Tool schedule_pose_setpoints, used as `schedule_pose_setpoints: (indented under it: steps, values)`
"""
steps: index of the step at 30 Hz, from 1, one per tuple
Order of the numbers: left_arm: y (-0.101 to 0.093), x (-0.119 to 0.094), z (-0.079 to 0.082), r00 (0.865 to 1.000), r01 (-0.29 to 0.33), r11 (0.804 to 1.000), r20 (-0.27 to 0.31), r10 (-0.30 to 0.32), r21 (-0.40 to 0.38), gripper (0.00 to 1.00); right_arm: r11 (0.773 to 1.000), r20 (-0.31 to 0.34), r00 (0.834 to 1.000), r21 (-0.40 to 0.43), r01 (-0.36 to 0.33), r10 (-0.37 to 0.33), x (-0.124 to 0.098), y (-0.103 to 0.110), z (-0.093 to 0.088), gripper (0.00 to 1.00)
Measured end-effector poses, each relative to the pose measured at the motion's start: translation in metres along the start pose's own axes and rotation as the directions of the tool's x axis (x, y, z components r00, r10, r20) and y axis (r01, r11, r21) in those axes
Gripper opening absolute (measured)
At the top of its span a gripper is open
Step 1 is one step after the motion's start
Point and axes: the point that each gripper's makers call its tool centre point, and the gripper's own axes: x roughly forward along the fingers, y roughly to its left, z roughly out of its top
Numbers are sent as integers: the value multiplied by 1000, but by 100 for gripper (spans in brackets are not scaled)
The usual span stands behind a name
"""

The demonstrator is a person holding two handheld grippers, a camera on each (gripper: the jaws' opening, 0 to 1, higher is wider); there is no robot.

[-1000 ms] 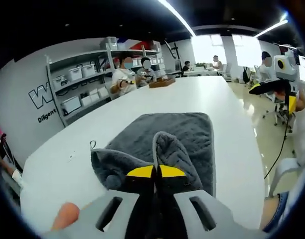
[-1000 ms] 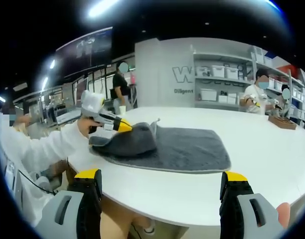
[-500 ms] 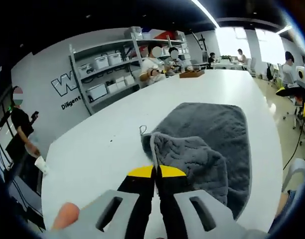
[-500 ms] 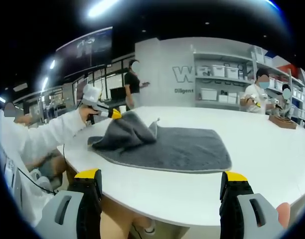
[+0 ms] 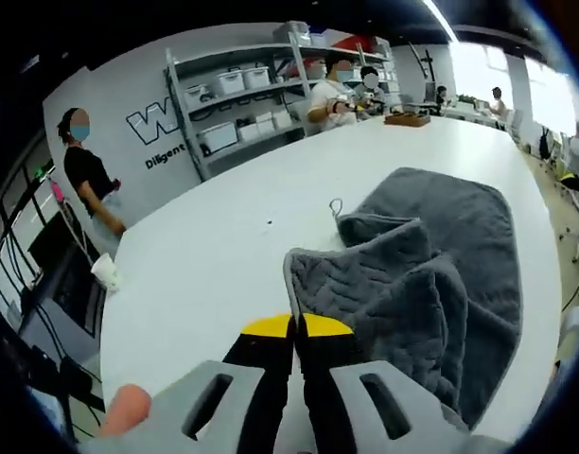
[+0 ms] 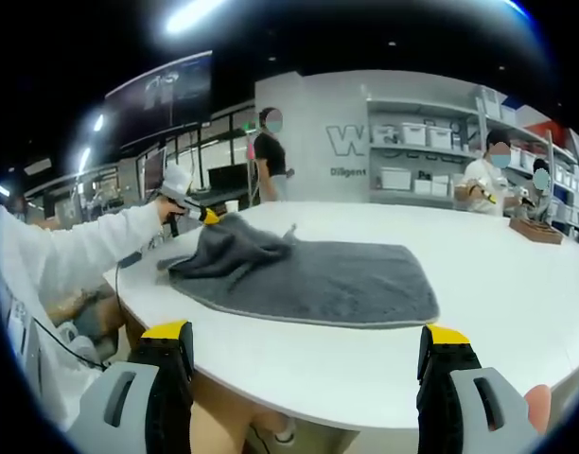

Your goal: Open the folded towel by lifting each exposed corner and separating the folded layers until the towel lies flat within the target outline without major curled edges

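A dark grey towel lies on the white table, one folded layer lifted by its corner. My left gripper is shut on that corner, yellow tips pressed together. In the right gripper view the towel spreads flat toward the right, while its raised fold hangs from the left gripper at the left end, held by a white-sleeved arm. My right gripper stands open at the near table edge, well short of the towel, with nothing between its fingers.
A person in black walks beside the table's far side, near a paper cup. Shelves with white bins line the grey wall. Seated people and a wooden tray are at the far end.
The left gripper has pulled the towel's corner outward past the towel's end, drawing the folded layer open. The person in black walked along the wall. The right gripper held still.
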Motion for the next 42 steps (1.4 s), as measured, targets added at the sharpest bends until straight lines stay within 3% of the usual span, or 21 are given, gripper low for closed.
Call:
schedule_pose_setpoints:
  steps: [6, 13, 22, 31, 35, 38, 42]
  values:
    - [24, 4, -14, 997, -59, 998, -51, 60, 27, 2, 1000, -8, 1000, -2, -4, 4, 1, 2, -2, 99]
    - [64, 7, -37, 985, -140, 990, -110, 136, -31, 2, 1000, -8, 1000, -2, 0, 0, 0, 1, -2, 99]
    - [113, 2, -68, 955, -249, 966, -188, 232, -74, 2, 1000, -20, 1000, -1, 3, -3, 1, 0, -5, 99]
    - [140, -8, -107, 915, -335, 932, -283, 287, -139, 2, 1000, -31, 1000, 1, 1, -1, 5, -1, -8, 99]
    - [149, -16, -123, 881, -373, 924, -342, 326, -80, 2, 1000, -38, 999, 0, -5, 5, 6, 0, -9, 99]
    - [148, -16, -130, 876, -367, 929, -358, 325, -54, 2, 1000, -37, 999, 1, -6, 6, 6, 0, -8, 99]
    - [143, -16, -133, 878, -360, 932, -356, 320, -49, 3, 1000, -38, 999, 1, -4, 4, 6, 0, -8, 99]
